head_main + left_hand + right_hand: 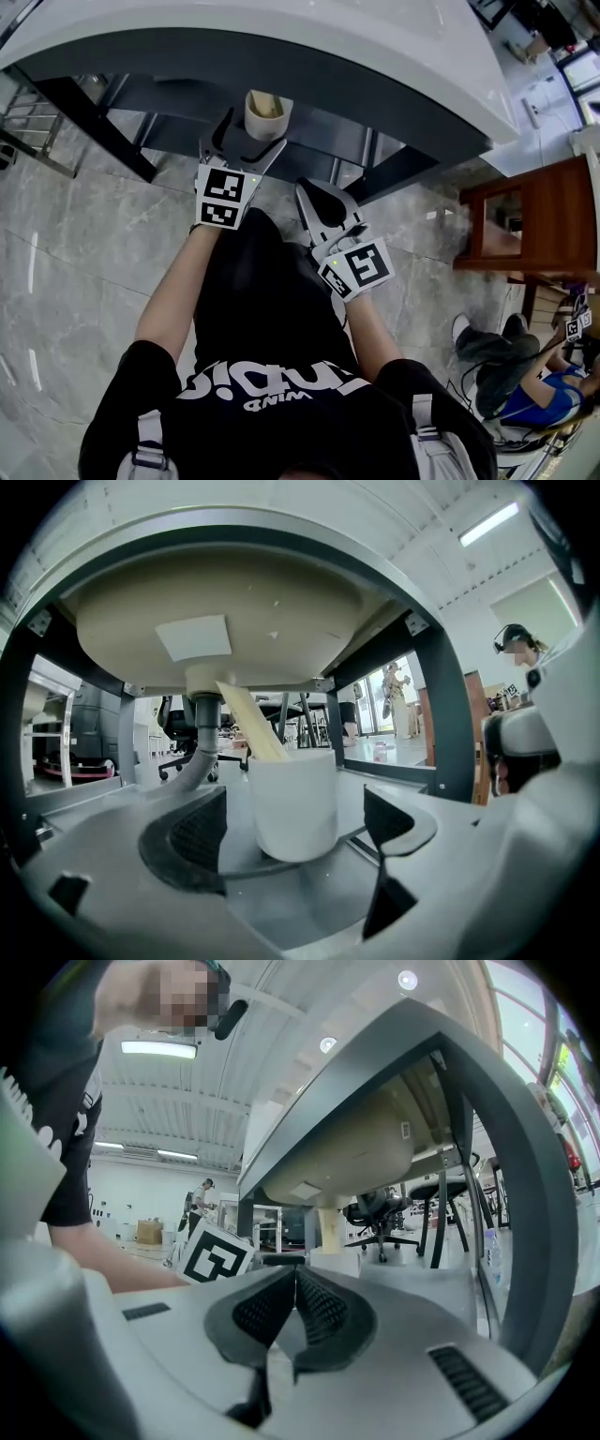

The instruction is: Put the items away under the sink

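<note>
1. I'm holding the left gripper (248, 141) wide, its jaws flanking the white cup (293, 803) without touching it; the cup is standing beneath the sink basin (225, 592).
2. I'm holding the right gripper (292, 1288) pressed closed, empty.

Left gripper (247, 134): jaws apart, reaching farthest forward.
Right gripper (319, 199): jaws pressed together, nothing between them, set back from the left.
Left forearm (173, 300): bare, stretched forward.
Right forearm (370, 328): bare, stretched forward.
</note>
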The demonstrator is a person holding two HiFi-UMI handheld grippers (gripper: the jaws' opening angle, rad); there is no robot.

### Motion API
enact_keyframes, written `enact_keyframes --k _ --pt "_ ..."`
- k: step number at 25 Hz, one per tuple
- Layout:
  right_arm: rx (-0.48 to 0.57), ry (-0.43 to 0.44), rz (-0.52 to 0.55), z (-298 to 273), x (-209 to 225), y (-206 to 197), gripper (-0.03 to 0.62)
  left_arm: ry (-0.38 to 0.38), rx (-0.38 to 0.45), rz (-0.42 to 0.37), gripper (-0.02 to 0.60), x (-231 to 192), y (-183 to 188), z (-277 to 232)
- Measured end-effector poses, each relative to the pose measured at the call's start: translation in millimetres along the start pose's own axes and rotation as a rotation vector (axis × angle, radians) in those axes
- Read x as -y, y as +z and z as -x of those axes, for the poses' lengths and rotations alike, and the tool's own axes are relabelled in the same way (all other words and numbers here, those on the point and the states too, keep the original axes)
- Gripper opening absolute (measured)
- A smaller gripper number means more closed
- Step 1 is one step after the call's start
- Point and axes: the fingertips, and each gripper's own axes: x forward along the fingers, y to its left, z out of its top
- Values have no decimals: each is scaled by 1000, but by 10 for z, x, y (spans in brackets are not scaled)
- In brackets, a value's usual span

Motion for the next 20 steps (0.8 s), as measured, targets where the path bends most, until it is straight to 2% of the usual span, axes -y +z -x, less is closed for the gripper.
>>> enact_keyframes --k 10,20 --pt "-4 12 12 84 -193 -15 18 -51 25 97 453 333 100 804" --pt "17 27 -14 225 -408 -57 18 -21 20 120 451 491 38 1413"
